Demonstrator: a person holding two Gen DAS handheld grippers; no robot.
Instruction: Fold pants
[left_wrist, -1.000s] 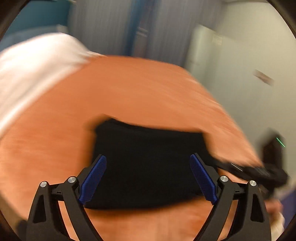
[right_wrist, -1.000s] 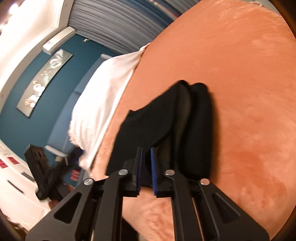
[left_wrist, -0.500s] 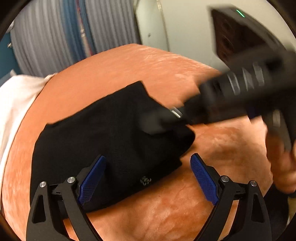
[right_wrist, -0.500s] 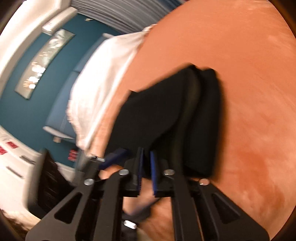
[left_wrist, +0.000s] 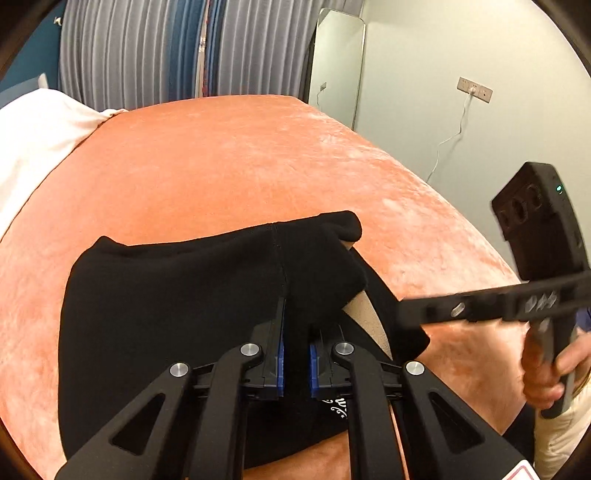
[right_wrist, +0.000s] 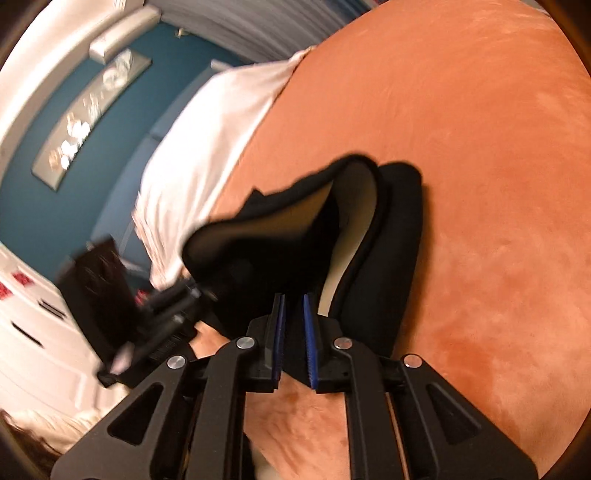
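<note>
Black pants lie folded in a thick stack on the orange bed cover. My left gripper is shut on the near edge of the top layer. My right gripper is shut on the same cloth at the stack's right end, and the lifted layer curls up, showing a pale lining. The right gripper's body shows at the right in the left wrist view. The left gripper shows blurred at the left in the right wrist view.
A white sheet covers the head of the bed. Grey curtains, a leaning mirror and a wall socket with a cable stand beyond the bed. A teal wall with a framed picture shows in the right wrist view.
My left gripper was open above the pants and has closed on the top layer's near edge. The right gripper kept its hold and lifted its end of the layer higher.
</note>
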